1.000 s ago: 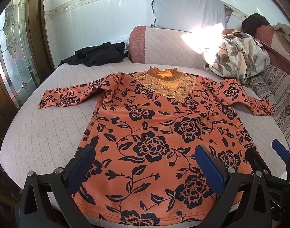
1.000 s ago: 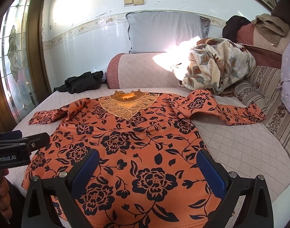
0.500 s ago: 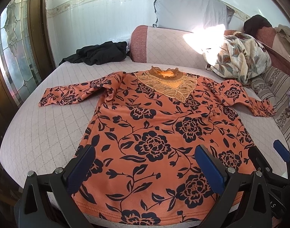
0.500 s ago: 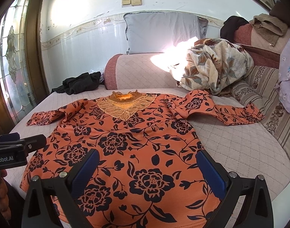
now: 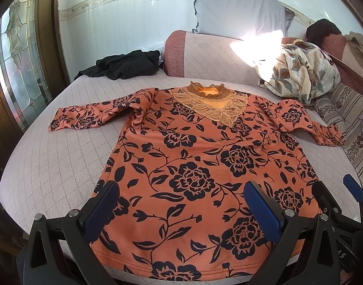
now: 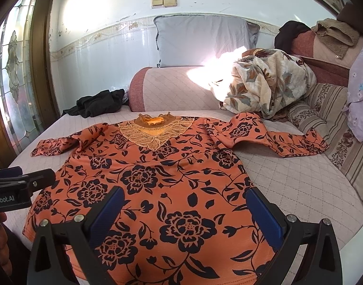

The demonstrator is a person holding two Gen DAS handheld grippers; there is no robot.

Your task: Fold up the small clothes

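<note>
Shirt (image 5: 193,166) lies face-up and flat on the bed (image 5: 50,166), sleeves spread, hem nearest the person, ready for a first fold. Left hand-held gripper (image 5: 181,211) and right hand-held gripper (image 6: 183,216) both hang over the hem, spread wide, holding nothing

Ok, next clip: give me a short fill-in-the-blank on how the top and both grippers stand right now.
1. The orange floral top lies spread flat, its front facing ____.
2. The left gripper and right gripper are both ____, holding nothing.
3. The black garment lies beyond the top's ____ sleeve in both views.

Missing words: up; open; left-hand
</note>
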